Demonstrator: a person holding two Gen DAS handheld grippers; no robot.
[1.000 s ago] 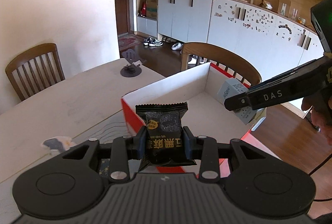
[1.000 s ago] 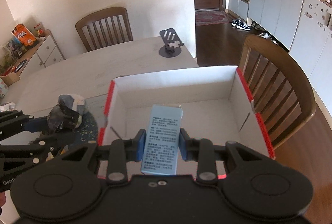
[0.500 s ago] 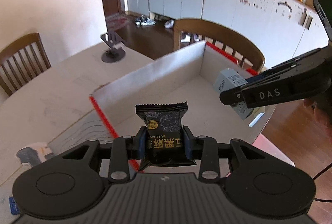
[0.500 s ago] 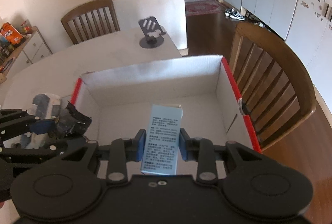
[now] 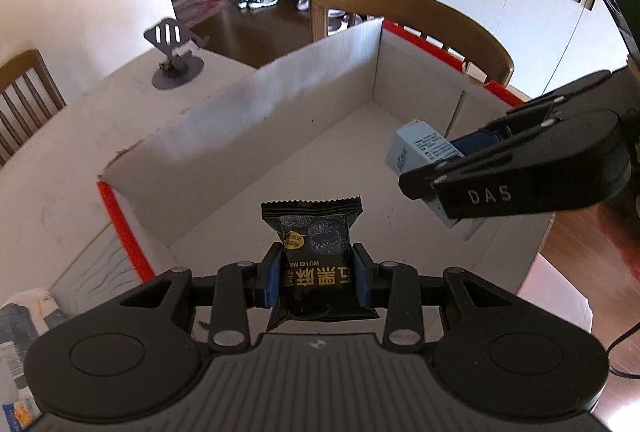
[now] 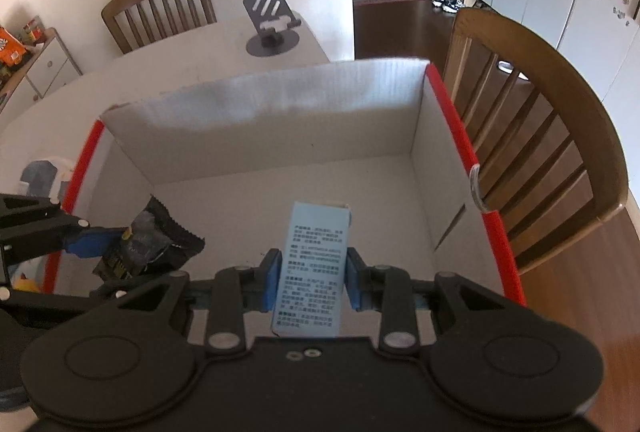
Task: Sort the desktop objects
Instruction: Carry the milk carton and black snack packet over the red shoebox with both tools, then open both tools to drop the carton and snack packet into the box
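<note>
My left gripper [image 5: 315, 274] is shut on a black snack packet [image 5: 314, 236] with gold print, held above the floor of an open cardboard box [image 5: 256, 119] with red outer walls. My right gripper [image 6: 313, 280] is shut on a small pale blue carton [image 6: 316, 260] with printed text, also over the box's inside. In the left wrist view the right gripper [image 5: 440, 167] comes in from the right with the blue carton [image 5: 416, 147] near the box's right wall. The right wrist view shows the left gripper [image 6: 104, 240] at the lower left with the black packet [image 6: 148, 244]. The box floor is bare.
A dark phone stand [image 5: 174, 55] sits on the light table [image 5: 60, 135] beyond the box. A crumpled blue and white wrapper [image 6: 44, 171] lies left of the box. Wooden chairs [image 6: 532, 135] stand at the table's right side and far end [image 6: 160, 7].
Both grippers have sunk and moved forward over the box, each keeping its grip. The box interior now fills more of both views.
</note>
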